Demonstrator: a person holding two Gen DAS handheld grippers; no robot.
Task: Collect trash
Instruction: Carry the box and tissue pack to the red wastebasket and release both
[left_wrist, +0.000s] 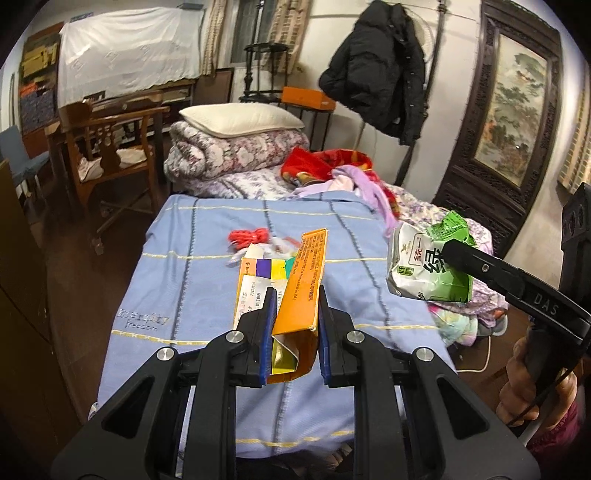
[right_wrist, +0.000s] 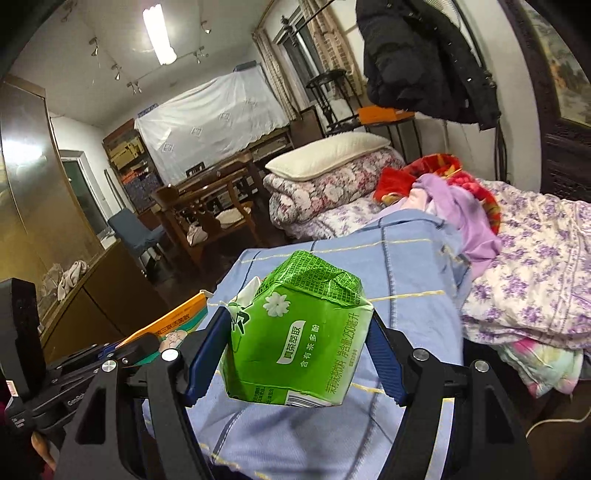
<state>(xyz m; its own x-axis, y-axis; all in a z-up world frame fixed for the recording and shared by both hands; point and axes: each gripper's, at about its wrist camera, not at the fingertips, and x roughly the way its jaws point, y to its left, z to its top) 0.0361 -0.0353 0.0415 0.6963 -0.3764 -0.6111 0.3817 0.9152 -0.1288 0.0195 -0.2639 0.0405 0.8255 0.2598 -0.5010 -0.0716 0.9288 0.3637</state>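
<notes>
My left gripper (left_wrist: 295, 295) is shut on an orange cardboard box (left_wrist: 301, 291), opened and flattened, held above the blue bed cover (left_wrist: 184, 266). My right gripper (right_wrist: 299, 325) is shut on a crumpled green and white drink carton (right_wrist: 299, 332), held in the air over the same cover. The carton (left_wrist: 428, 262) and the right gripper's finger (left_wrist: 480, 266) also show at the right in the left wrist view. The orange box (right_wrist: 177, 325) and the left gripper (right_wrist: 110, 354) show at the lower left in the right wrist view. A red cord bundle (left_wrist: 247, 236) and small scraps (left_wrist: 280, 245) lie on the cover.
Folded quilts with a pillow (left_wrist: 240, 118) lie at the far end of the bed. Loose clothes (left_wrist: 354, 181) are piled at the right. A wooden chair (left_wrist: 110, 147) stands left of the bed. A black coat (left_wrist: 384, 70) hangs on the wall.
</notes>
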